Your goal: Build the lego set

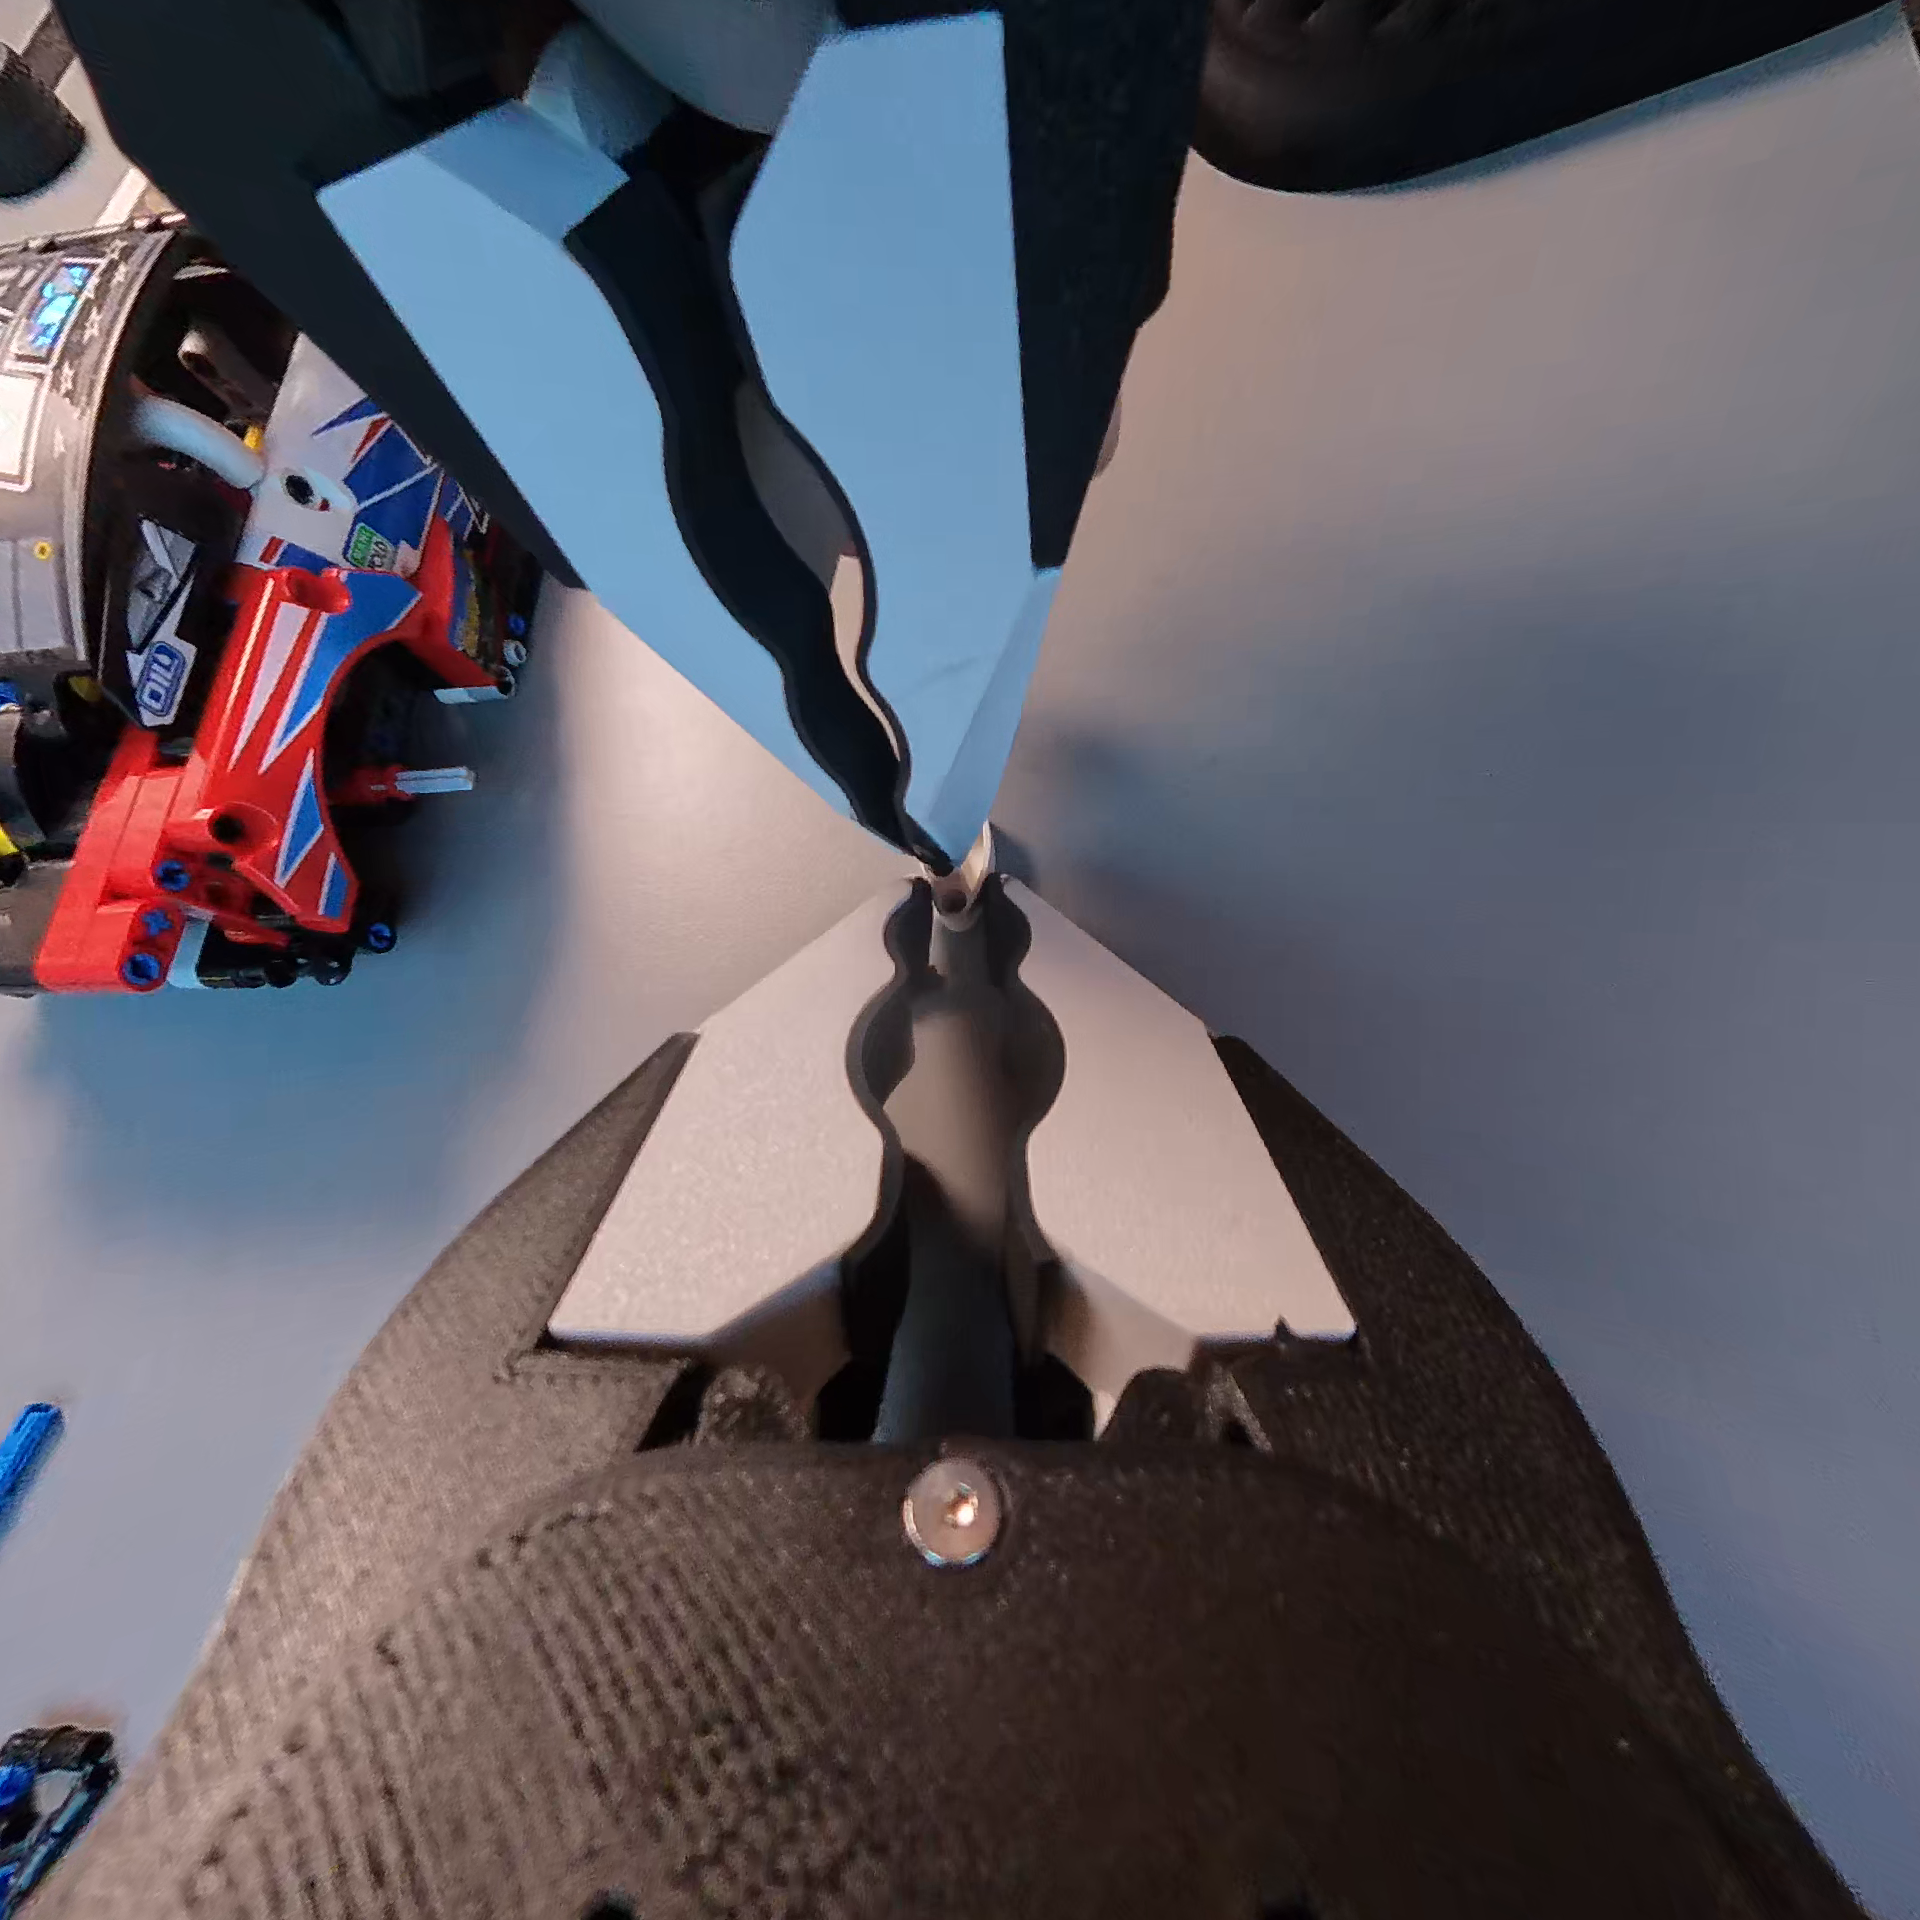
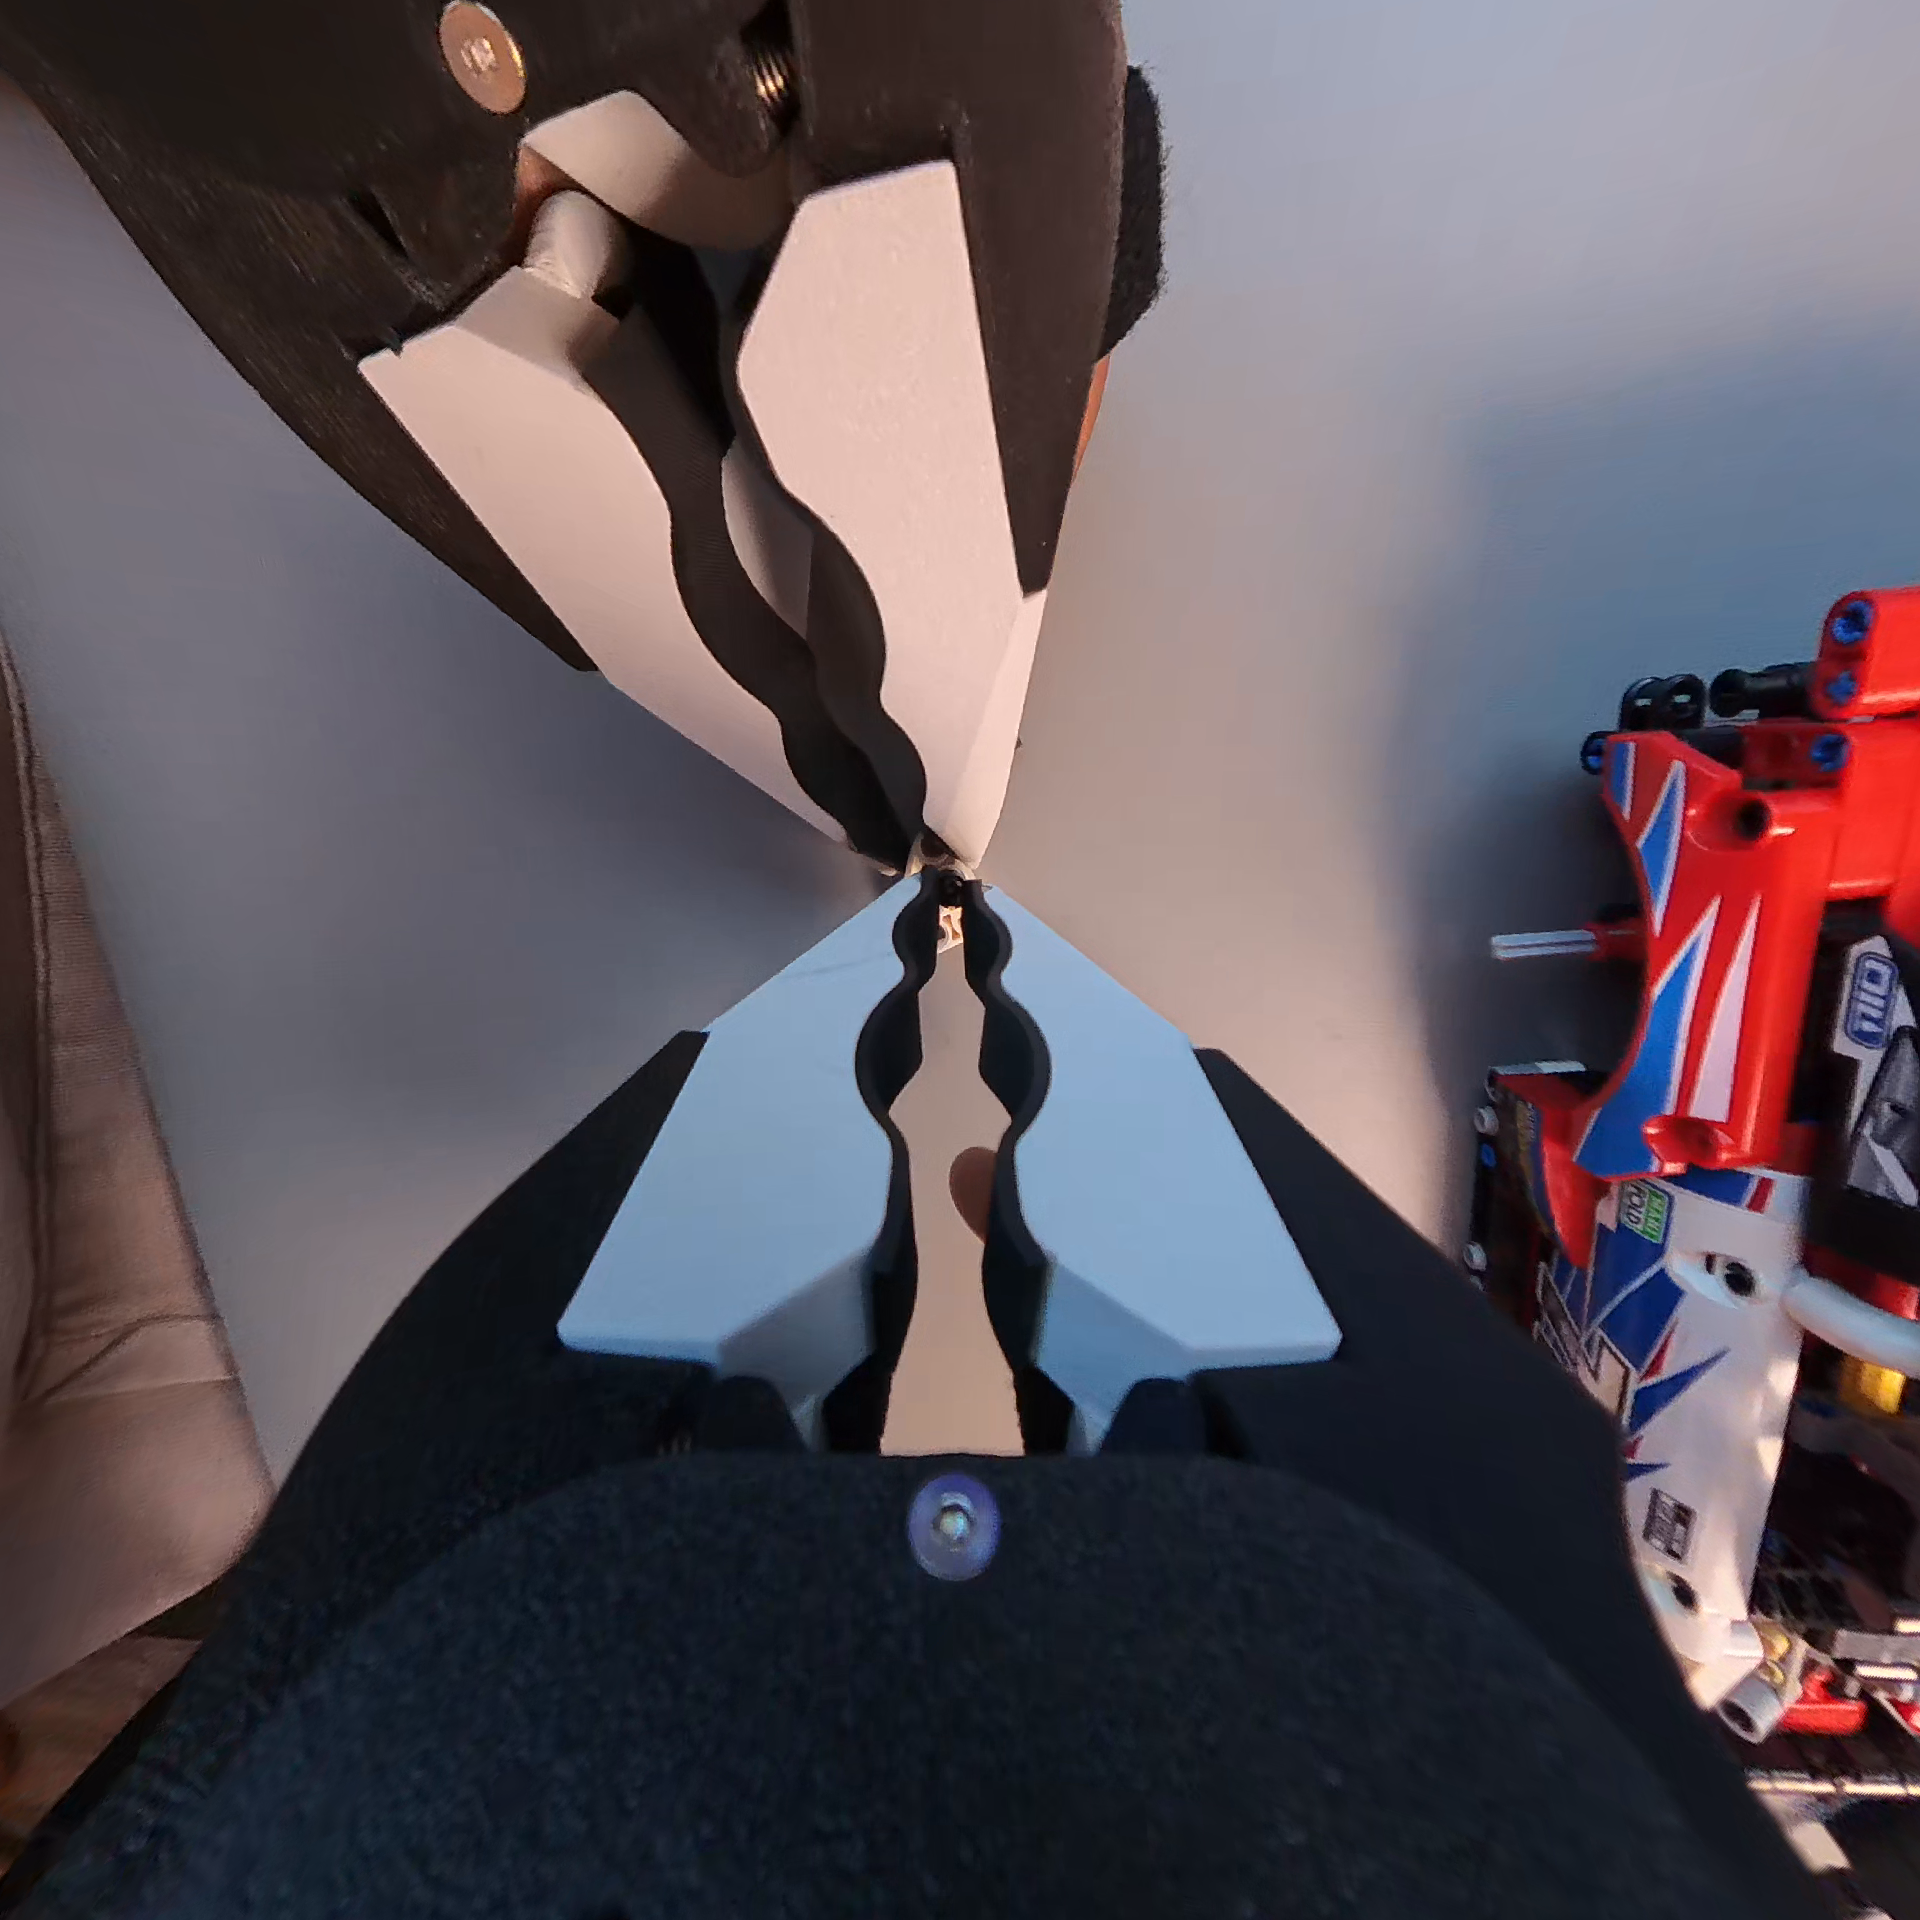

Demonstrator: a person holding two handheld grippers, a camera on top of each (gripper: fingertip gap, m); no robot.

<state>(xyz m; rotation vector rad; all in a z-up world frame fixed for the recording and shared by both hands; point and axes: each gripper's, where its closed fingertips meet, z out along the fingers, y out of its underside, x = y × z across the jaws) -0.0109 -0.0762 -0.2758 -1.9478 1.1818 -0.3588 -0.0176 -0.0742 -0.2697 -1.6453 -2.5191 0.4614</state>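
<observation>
My left gripper [image 1: 958,891] is shut on a small white tube-like lego piece [image 1: 964,878] at its fingertips, above the pale table. My right gripper [image 1: 935,854] comes in from above and meets it tip to tip, jaws closed at the same piece. In the right wrist view, my right gripper [image 2: 951,886] pinches a small white piece [image 2: 950,921] with a black bit at its end, and the left gripper [image 2: 920,844] touches it from above. I cannot tell whether this is one piece or two joined. The red, white and blue lego car [image 1: 249,727] [image 2: 1725,1039] lies to the side.
A blue lego beam [image 1: 29,1455] and a black-and-blue part [image 1: 52,1787] lie at the left edge of the table [image 1: 1507,831]. A large black tyre [image 1: 73,436] is on the car's far end. A brown cushioned seat [image 2: 83,1299] borders the table. My left and right fingertips are right by each other. Both grippers' tips are roughly 20 cm from the blue lego beam [image 1: 29,1455].
</observation>
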